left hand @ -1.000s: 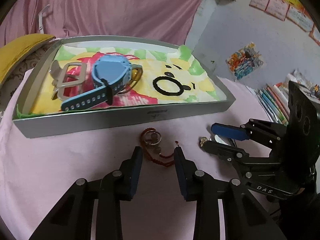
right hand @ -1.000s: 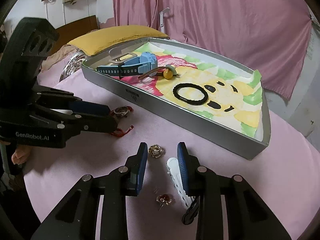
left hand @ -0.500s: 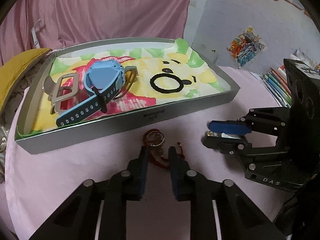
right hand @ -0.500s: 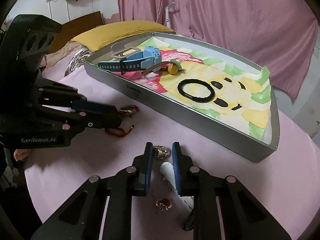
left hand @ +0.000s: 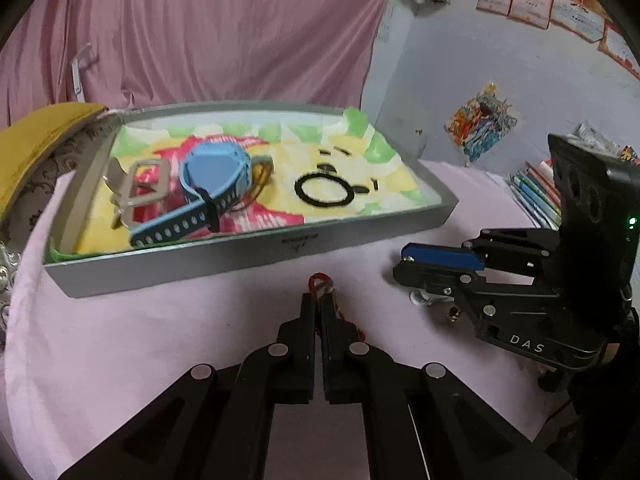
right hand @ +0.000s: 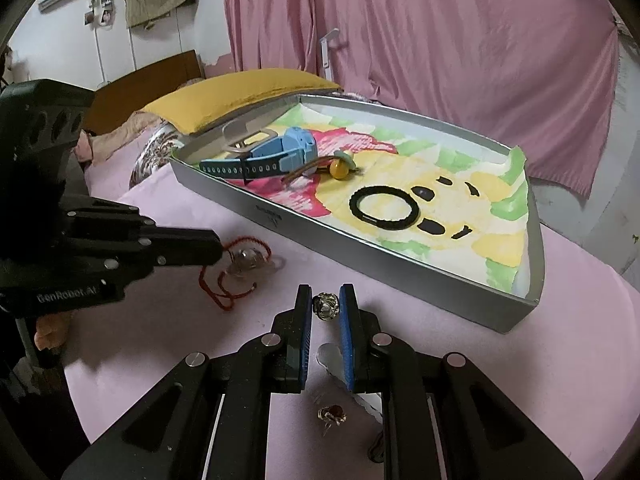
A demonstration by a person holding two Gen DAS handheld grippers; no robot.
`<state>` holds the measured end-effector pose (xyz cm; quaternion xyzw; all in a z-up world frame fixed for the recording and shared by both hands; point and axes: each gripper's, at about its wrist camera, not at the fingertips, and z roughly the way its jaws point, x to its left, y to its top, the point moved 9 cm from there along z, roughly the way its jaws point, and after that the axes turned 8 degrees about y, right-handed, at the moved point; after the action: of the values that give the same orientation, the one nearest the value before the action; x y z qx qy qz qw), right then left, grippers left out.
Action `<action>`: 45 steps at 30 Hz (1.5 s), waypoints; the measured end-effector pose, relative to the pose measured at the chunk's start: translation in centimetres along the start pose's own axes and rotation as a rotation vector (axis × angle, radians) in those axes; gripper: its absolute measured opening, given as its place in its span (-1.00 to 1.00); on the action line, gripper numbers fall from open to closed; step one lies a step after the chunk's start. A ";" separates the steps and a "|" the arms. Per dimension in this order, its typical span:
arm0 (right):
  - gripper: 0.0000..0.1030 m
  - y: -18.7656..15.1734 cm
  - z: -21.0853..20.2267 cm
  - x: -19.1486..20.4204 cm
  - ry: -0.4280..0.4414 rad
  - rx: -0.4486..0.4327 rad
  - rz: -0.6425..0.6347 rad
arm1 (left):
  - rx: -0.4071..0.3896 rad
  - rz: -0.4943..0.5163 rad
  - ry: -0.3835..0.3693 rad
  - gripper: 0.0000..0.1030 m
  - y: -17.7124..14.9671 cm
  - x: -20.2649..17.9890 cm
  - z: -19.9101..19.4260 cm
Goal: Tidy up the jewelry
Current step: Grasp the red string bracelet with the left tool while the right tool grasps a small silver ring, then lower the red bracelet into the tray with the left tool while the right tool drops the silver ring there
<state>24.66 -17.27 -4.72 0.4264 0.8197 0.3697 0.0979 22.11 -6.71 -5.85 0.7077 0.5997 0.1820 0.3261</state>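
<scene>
A grey tray (left hand: 256, 258) (right hand: 400, 264) lined with a bright patterned cloth sits on the pink table. My left gripper (left hand: 319, 300) (right hand: 216, 248) is shut on a red cord necklace (left hand: 319, 282) (right hand: 236, 258) with a clear pendant, lifted slightly off the table in front of the tray. My right gripper (right hand: 326, 306) (left hand: 404, 264) has closed on a small silver bead charm (right hand: 326, 306) and pinches it just above the table.
In the tray lie a blue watch (left hand: 212, 188) (right hand: 276, 156), a silver clasp (left hand: 138, 194), a black ring bracelet (left hand: 324, 194) (right hand: 384, 208) and a yellow bead on a cord (right hand: 338, 168). A white hair clip (right hand: 332, 358) and a small earring (right hand: 332, 414) lie under my right gripper.
Both grippers have closed: the left on the red necklace, the right on the silver charm. Both have risen a little from the table.
</scene>
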 end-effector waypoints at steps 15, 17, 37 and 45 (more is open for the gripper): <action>-0.77 1.9 -2.9 -0.1 -0.043 -0.187 0.041 | -0.191 -0.047 -0.059 -0.95 2.5 0.2 -3.1; -0.77 2.2 -3.5 0.0 -0.049 -0.215 0.043 | -0.220 -0.052 -0.068 -0.95 3.1 0.1 -3.6; -0.77 6.0 -6.7 -2.1 -0.182 -0.468 0.055 | -0.456 -0.140 -0.100 -0.95 8.3 0.9 -5.7; -0.77 8.3 -7.2 -3.3 -0.255 -0.575 0.007 | -0.571 -0.163 -0.035 -0.95 11.0 1.5 -4.7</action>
<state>28.46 -20.53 5.62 0.4272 0.6610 0.5303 0.3153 27.43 -4.83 4.79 0.5400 0.5735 0.3042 0.5357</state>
